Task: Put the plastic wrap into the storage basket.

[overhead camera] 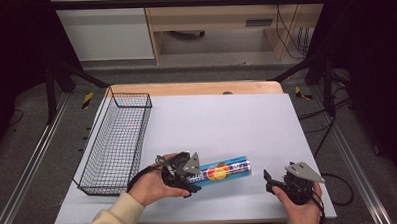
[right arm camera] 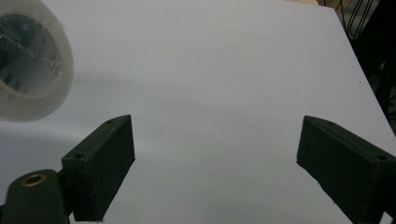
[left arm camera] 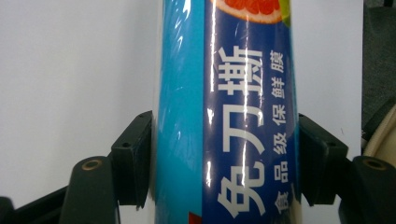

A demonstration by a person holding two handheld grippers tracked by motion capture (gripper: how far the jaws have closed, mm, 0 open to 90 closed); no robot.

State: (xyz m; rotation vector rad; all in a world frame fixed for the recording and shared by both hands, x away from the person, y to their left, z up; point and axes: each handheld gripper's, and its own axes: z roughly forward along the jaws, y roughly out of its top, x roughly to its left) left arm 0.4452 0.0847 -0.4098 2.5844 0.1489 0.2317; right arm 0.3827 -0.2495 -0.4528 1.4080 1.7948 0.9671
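- The white table top (overhead camera: pixel 226 116) took up most of the high view, with a strip of bare wood showing along its far edge at about 12 o'clock.
- A black wire basket (overhead camera: pixel 116 140) sat on the left side of the table, roughly 9 to 10 o'clock from the middle. It was long and narrow, running front to back, and looked like it had nothing in it.
- The blue cling-film roll (overhead camera: pixel 223 171) was lying flat on the table near the front edge, around 6 o'clock from the table's middle. It pointed left to right with a slight upward tilt on the right end, and it was well apart from the basket.
- The left gripper (overhead camera: pixel 186 176) was held in the person's left hand (overhead camera: pixel 151 186) and was clamped on the left end of the roll. In the left gripper view both black jaws pressed flat against the sides of the roll (left arm camera: pixel 224 116), so it was a proper squeeze with no gap on either side.
- The label had white Chinese print on dark blue, plus a bit of fruit picture at the top of that view.
- The right gripper (overhead camera: pixel 274 182) sat at about 4 o'clock from the roll, held in the right hand (overhead camera: pixel 302 208), near the roll's right end but not touching it.
- In the right gripper view its jaws stood wide apart with just bare table (right arm camera: pixel 224 93) between them, and the roll's open end (right arm camera: pixel 32 60) showed off at 10 o'clock.
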